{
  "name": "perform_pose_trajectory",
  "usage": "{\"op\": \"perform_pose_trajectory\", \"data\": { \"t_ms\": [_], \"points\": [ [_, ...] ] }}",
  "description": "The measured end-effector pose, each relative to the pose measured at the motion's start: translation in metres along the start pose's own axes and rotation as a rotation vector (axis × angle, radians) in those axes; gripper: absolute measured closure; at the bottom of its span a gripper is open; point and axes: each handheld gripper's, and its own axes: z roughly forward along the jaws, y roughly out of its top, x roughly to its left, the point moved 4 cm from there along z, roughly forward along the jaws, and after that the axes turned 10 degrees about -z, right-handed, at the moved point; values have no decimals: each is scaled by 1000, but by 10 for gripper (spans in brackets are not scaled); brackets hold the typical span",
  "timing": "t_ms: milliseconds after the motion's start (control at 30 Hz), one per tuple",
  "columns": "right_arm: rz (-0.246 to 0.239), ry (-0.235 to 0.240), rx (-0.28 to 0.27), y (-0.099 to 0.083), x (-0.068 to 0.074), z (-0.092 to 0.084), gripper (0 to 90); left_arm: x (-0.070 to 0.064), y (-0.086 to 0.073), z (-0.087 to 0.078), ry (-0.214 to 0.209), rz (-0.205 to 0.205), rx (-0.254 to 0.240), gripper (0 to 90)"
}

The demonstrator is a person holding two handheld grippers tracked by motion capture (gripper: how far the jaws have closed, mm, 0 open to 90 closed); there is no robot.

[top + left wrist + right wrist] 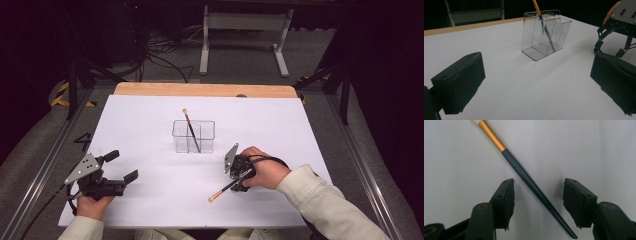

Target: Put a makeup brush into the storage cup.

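Observation:
A brush (220, 192) with a dark blue handle, gold ferrule and pale tip lies on the white table near its front edge. In the right gripper view the brush handle (524, 173) runs diagonally between my right gripper's (539, 182) two jaws, with a gap on each side and neither pad touching it. My right gripper (240, 182) points down over the handle's end. A second brush (190, 129) stands tilted in a clear divided holder (194, 136) at mid-table, and the holder (544, 37) is also ahead in the left gripper view. My left gripper (121, 166) rests open and empty at the front left.
A wooden strip (200, 90) borders the table's far edge. Beyond it stand a white metal frame (245, 30) and floor cables. My right gripper (611, 37) and a fingertip appear at the right of the left gripper view.

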Motion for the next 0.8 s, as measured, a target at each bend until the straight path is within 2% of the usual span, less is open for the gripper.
{"op": "perform_pose_trajectory", "data": {
  "t_ms": [333, 533, 800],
  "points": [
    [-18, 20, 25, 2, 6, -2, 647, 0, 0, 0, -3, -3, -1, 2],
    [-33, 38, 67, 4, 10, -3, 824, 1, 0, 1, -2, -5, 1, 2],
    [-24, 43, 79, 4, 10, -3, 837, 0, 0, 0, 0, -6, 0, 2]
  ]
}}
